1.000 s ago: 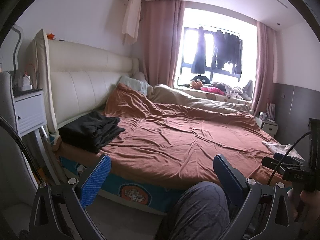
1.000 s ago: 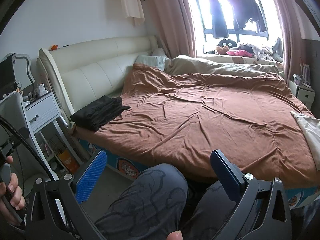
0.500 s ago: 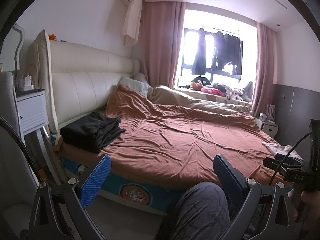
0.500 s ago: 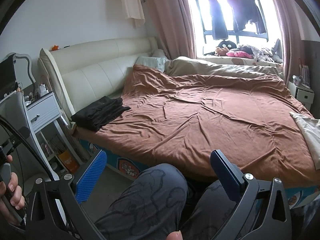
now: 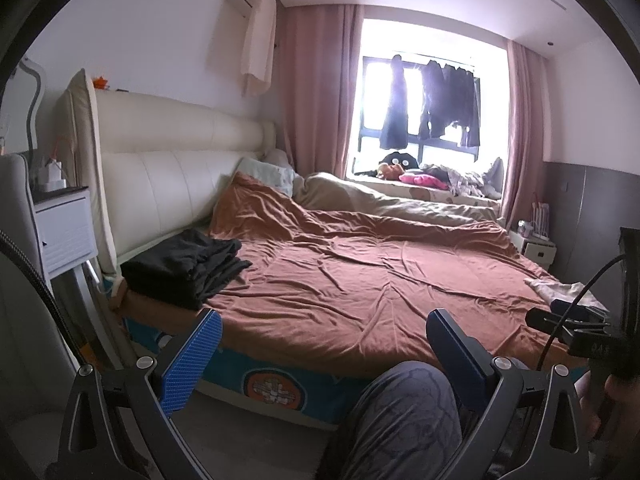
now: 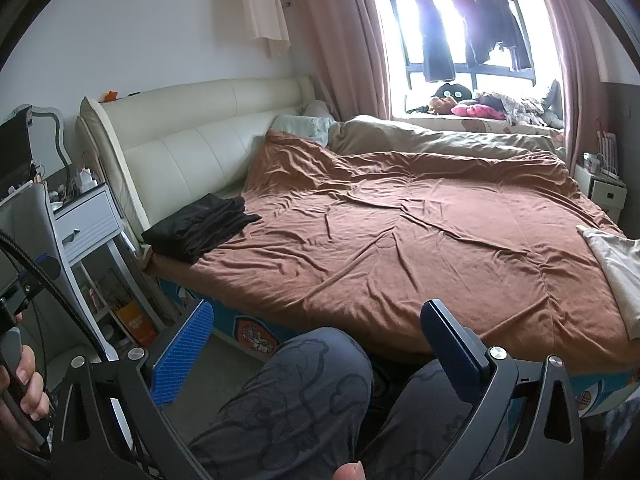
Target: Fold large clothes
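A folded stack of black clothes (image 5: 188, 268) (image 6: 204, 229) lies on the near left corner of the bed, by the headboard. A pale cream garment (image 6: 618, 276) (image 5: 560, 290) lies spread at the bed's right edge. My left gripper (image 5: 320, 346) is open and empty, held off the bed's near side above a person's knee. My right gripper (image 6: 316, 338) is open too, with nothing between its blue fingers (image 6: 184, 354), over both knees and short of the mattress. Neither gripper touches any cloth.
A brown sheet (image 6: 420, 236) covers the bed, with a beige duvet (image 6: 440, 140) and pillow at the far side. A white nightstand (image 6: 88, 224) stands left of the bed, another (image 6: 604, 188) at the far right. The person's grey-trousered legs (image 6: 304, 400) fill the foreground.
The left wrist view has drifted slightly to the left. Both grippers stay open and the clothes have not moved.
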A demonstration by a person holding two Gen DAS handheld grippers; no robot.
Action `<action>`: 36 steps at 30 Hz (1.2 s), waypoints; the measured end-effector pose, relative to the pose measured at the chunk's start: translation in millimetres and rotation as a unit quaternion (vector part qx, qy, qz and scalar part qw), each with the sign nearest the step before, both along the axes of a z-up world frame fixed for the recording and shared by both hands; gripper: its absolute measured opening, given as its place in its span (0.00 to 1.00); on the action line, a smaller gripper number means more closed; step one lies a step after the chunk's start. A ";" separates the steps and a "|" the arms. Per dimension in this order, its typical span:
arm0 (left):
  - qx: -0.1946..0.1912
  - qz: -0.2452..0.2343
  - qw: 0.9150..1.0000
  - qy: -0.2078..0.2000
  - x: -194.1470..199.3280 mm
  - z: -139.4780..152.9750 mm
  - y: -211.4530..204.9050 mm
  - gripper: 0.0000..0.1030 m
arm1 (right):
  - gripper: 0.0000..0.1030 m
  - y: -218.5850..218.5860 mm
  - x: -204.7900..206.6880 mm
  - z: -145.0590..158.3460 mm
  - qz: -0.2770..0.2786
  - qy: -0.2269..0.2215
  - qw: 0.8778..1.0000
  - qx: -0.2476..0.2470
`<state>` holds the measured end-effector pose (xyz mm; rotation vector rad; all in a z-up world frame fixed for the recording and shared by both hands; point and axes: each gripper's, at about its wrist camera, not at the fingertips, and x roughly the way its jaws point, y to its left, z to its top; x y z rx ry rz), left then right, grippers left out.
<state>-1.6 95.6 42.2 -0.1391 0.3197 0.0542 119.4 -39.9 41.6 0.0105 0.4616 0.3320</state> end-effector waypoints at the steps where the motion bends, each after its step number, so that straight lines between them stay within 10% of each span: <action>1: -0.001 -0.001 1.000 0.000 -0.2 -0.6 -1.2 1.00 | 1.00 0.4 0.0 -0.1 0.000 0.000 1.000 -0.001; 36: -0.017 -0.009 1.000 -0.009 -13.0 -2.6 3.9 1.00 | 1.00 7.0 -11.9 1.7 -0.001 -0.001 1.000 -0.011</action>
